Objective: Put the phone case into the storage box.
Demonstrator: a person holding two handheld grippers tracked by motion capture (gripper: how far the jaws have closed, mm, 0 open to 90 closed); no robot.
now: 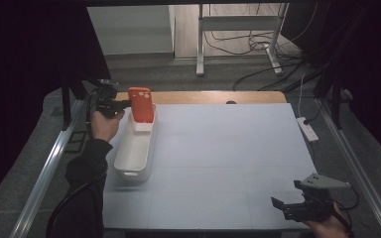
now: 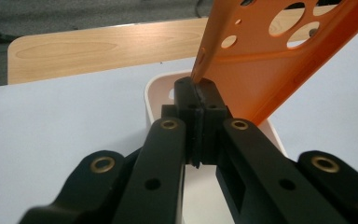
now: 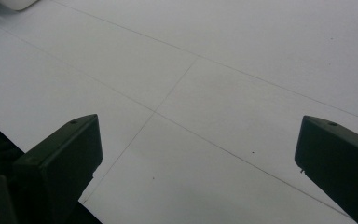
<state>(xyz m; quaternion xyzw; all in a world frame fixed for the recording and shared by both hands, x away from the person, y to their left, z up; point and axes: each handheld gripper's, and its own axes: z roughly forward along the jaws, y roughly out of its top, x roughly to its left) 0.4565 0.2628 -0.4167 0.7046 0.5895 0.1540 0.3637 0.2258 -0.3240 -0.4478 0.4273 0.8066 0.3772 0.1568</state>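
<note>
High view looks down+fwd over whole table; both gripper views sit close along their jaws, sharing that white top.

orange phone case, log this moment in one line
left gripper: shut on orange phone case edge | case: upright over white bin far end | right gripper: open, over table

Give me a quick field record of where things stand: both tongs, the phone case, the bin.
left tongs: shut on the edge of the orange phone case
phone case: upright, over the far end of the white bin; contact with the bin cannot be told
bin: long, on the left part of the white table, its near end bare
right tongs: open, nothing between them, over the table's near right corner
beside the table: a white power strip at the right edge
</note>
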